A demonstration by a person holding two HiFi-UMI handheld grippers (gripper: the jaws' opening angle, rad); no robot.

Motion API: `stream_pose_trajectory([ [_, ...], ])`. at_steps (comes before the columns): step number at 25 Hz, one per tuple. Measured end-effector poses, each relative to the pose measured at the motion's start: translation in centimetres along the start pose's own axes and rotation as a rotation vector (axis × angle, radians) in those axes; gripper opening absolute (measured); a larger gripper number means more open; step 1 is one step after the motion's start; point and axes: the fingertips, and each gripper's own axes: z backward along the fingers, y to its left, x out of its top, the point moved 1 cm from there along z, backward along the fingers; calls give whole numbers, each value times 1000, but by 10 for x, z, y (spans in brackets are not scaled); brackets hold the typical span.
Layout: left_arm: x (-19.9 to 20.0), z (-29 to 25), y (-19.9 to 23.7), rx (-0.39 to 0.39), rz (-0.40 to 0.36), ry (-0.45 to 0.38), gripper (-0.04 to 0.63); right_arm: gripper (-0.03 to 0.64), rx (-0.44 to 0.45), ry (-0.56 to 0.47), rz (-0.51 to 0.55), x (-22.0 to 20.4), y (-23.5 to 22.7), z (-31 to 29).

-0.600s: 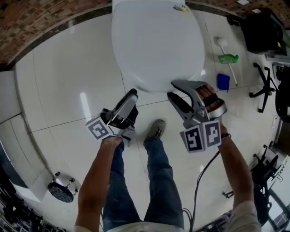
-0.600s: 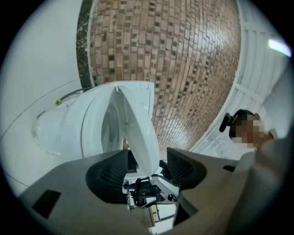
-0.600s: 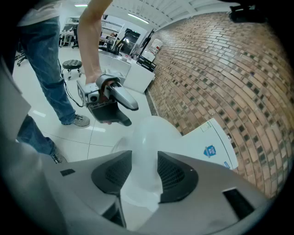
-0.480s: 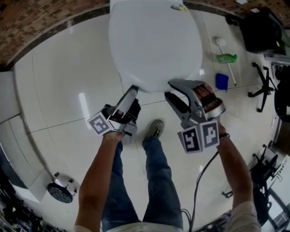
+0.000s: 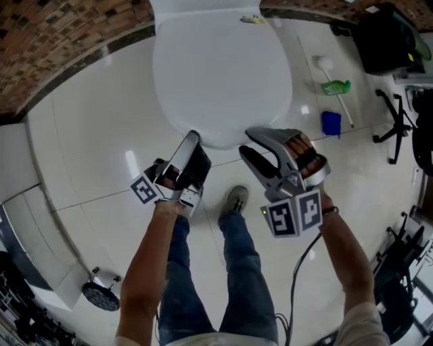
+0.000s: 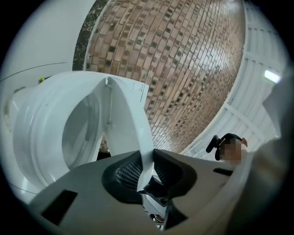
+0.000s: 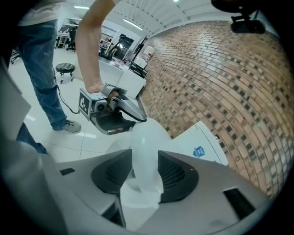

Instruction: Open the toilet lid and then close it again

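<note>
Directly below the head camera, a person's jeans (image 5: 203, 284) and one shoe (image 5: 235, 198) show against the glossy tiled floor (image 5: 88, 155).

Just beyond them, both arms reach forward to the front rim of the toilet lid (image 5: 220, 67). The left claw (image 5: 193, 138) is clenched on the thin edge of the lid at the front left, and its own view shows the white edge pinched between the dark pads (image 6: 126, 176). The right claw (image 5: 249, 143) grips the rounded front rim a little to the right, and there the white rim fills the gap between the pads (image 7: 177, 176).

The lid is a long oval. Its long axis runs away from the person, with the narrow front end nearest and the hinge end at the cistern (image 5: 203, 7). From the left claw's view the lid (image 6: 126, 114) stands lifted off the seat (image 6: 43, 124), tilted up at the front, and the bowl shows in the gap.

Farther off, the toilet sits at the floor's far edge against a curved brick wall (image 5: 61, 34). A white brush (image 5: 327, 64) and a small blue item (image 5: 331, 123) lie on the floor to the right of the toilet.
</note>
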Motion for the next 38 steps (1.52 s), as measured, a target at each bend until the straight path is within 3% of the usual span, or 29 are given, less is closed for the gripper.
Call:
stream_pose_trajectory([
  [6,23,-45,-52,-29,0,13,58,181,-152,-31,-153,6,-40,53],
  [9,58,-99,-88,-76,-34,-1,43,181,-214,-36,-289,2,-66,78],
  [13,119,-184,-125,-120,-90,-33,32,181,-244,-6,-395,-8,-80,104],
  [16,165,-235,-131,-104,-120,-63,35,181,-249,33,-457,-21,-77,123],
  [23,254,-328,-111,-68,-104,-161,57,181,-278,88,-608,-45,-71,161],
  [28,294,-367,-95,-25,-133,-226,66,181,-373,0,-752,-38,-89,170],
  [33,299,-369,-94,-10,-215,-161,77,181,-512,-144,-929,-24,-116,175],
  [38,290,-370,-93,4,-198,-115,92,181,-662,-293,-1116,-12,-143,181],
])
